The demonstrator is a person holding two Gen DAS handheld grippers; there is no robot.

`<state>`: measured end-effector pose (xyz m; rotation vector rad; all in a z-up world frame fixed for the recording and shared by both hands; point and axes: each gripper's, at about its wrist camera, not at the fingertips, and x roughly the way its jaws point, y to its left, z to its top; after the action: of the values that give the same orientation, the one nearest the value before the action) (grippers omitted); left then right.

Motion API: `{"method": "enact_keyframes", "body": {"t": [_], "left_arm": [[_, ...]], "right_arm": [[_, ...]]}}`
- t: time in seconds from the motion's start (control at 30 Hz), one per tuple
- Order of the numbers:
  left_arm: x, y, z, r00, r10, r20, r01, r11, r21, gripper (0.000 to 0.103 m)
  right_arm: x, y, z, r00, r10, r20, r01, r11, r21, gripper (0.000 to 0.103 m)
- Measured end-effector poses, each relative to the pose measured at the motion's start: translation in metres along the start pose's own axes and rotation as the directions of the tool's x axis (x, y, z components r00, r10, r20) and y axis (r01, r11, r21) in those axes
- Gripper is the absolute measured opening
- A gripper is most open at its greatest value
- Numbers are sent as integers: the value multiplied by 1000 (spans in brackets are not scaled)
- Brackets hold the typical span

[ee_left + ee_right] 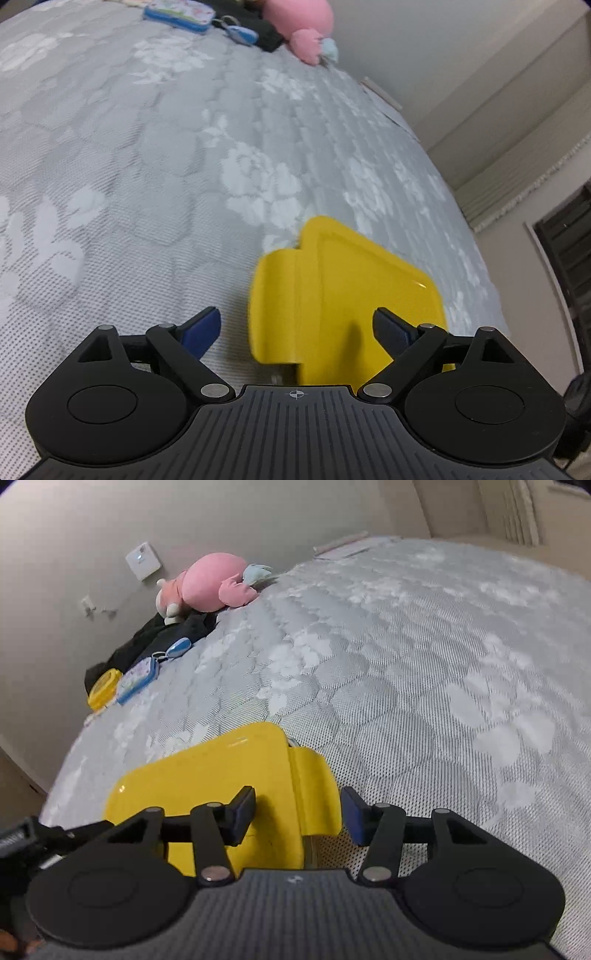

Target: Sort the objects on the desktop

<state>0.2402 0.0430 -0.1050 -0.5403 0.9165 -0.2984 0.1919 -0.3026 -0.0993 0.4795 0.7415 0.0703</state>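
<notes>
A yellow plastic tray (351,280) with a flat side handle (275,306) lies on the grey flowered mattress (147,166). My left gripper (297,332) hangs open and wide just above it, one finger left of the handle, the other over the tray's inside. In the right wrist view the same tray (207,775) sits close under my right gripper (297,814). Its left finger (243,814) is over the tray's inside and its right finger (351,818) stands at the outer edge of the handle (317,790). A gap shows between the left pad and the tray wall.
At the far end of the mattress (406,664) lie a pink plush toy (210,583), black cloth (155,638), a blue key fob (179,648), a blue patterned tin (136,679) and a round yellow container (105,688). The mattress edge drops off beside the tray.
</notes>
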Motion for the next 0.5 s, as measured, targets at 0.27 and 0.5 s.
{"method": "enact_keyframes", "body": {"t": [0.27,0.5], "left_arm": [[-36,13,11,972,-223,73,230,966,-118,93],[-12,4,6,875,-484,10,478,860,-180,93]], "right_arm": [[-10,-6,-3,999,-24,39,22,998,50,54],[-19,12,-2,990,89,108,-86,996,-27,31]]}}
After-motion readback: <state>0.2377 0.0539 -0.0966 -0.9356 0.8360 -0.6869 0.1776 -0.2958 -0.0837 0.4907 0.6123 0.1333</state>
